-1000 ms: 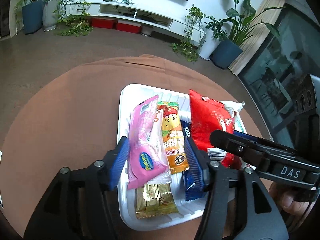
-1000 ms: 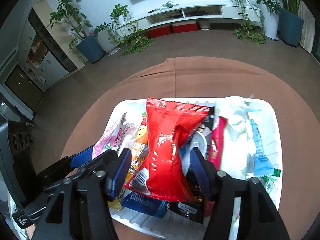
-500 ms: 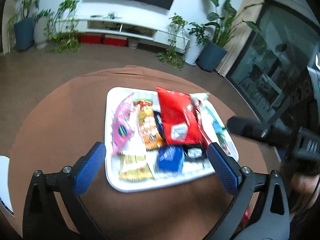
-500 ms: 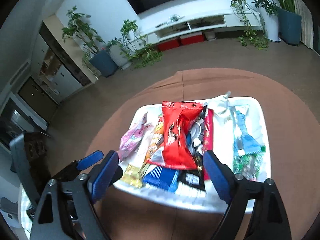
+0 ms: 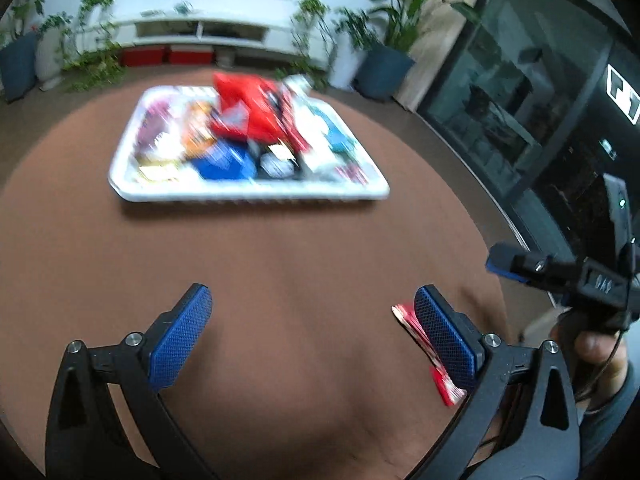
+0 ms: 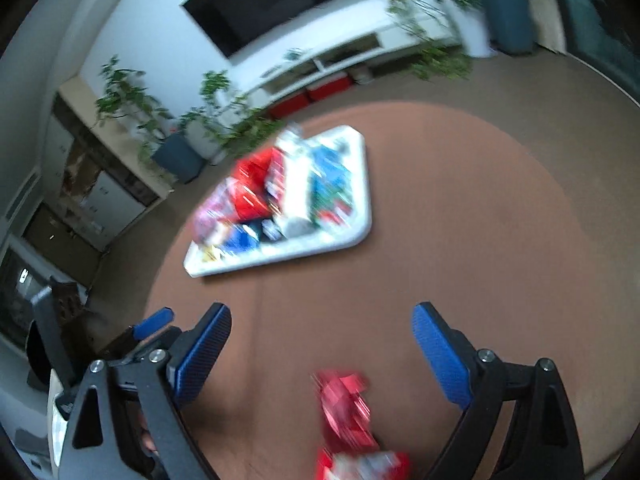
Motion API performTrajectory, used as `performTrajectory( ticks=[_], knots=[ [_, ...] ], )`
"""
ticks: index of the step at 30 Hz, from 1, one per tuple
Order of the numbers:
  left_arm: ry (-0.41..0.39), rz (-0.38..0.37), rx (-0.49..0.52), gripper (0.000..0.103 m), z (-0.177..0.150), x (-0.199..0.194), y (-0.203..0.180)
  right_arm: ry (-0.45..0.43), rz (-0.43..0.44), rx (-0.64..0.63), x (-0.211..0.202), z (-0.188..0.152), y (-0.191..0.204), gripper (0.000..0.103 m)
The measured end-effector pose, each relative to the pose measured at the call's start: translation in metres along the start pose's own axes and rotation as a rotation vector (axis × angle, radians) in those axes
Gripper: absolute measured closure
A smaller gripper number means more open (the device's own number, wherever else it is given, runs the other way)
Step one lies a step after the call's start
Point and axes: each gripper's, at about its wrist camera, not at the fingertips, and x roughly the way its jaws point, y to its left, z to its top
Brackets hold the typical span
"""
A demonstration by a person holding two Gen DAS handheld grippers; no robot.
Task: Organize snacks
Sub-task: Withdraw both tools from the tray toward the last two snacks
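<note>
Both grippers now back from white tray (image 5: 256,196) of heaped snack packets (image 5: 240,112).

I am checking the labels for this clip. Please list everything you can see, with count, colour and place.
tray: one, white, far side of table
snack packets: several, mixed colours, blurred, piled in tray
red packet: one, on table near side, outside tray
table: one, round, brown
potted plants: several, green, along far wall
TV: one, black, on wall
left gripper: blue pads, jaws wide, empty
right gripper: blue pads, jaws opening, gripping nothing
</note>
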Motion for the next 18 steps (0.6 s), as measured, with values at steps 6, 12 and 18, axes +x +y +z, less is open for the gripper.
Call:
performTrajectory(
  ticks=[6, 12, 18],
  knots=[
    [0.063, 0.008, 0.042, 0.0, -0.03, 0.008, -0.039, 0.061, -0.016, 0.049, -0.003, -0.047, -0.018, 0.009],
    [0.068, 0.035, 0.043, 0.0, -0.053, -0.009, -0.048, 0.059, -0.037, -0.052, -0.007, -0.055, -0.004, 0.009],
    [0.097, -0.013, 0.175, 0.0, -0.055, -0.011, -0.07, 0.054, -0.055, -0.044, -0.019, -0.062, -0.012, 0.009]
  ],
)
